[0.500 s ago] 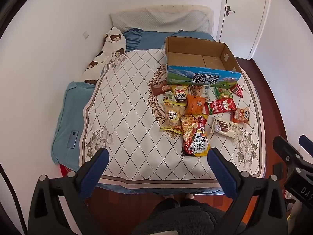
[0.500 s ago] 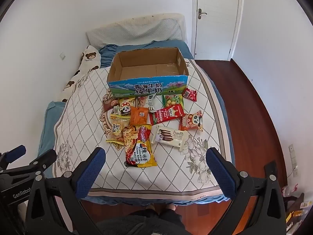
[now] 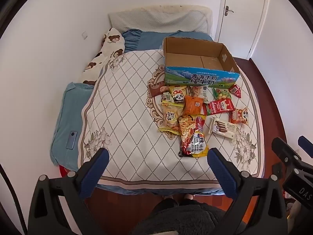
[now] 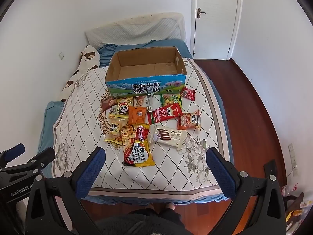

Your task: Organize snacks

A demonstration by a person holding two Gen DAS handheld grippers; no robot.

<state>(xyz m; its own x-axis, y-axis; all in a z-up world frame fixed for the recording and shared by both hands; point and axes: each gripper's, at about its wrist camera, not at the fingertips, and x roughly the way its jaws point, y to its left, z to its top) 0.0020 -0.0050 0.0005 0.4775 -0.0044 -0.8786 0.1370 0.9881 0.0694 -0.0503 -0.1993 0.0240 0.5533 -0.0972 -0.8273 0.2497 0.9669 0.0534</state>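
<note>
Bed (image 4: 78, 137): cardboard box (image 4: 145, 87) bare inside, snack packets (image 4: 148, 117) just beside; both claws spread.

Quilt (image 4: 82, 129) was white, crossed by dark diamond lattice, grey flower sprays at near corners, tan band along near edge. Sheet (image 3: 66, 117) beneath was blue. Bolster (image 3: 103, 58) at far left edge: cream, brown bear faces. Cardboard box (image 4: 144, 87) was plain brown inside, front printed blue sky, green meadow, white lettering. Noodle pack (image 4: 137, 146) was red and yellow. Wafer pack (image 4: 168, 136) white, brown biscuits pictured. Square sachet (image 4: 137, 115) orange. Gripper pads (image 4: 89, 173) were dark blue on black frames. Floor (image 4: 250, 117) reddish-brown wood.
</note>
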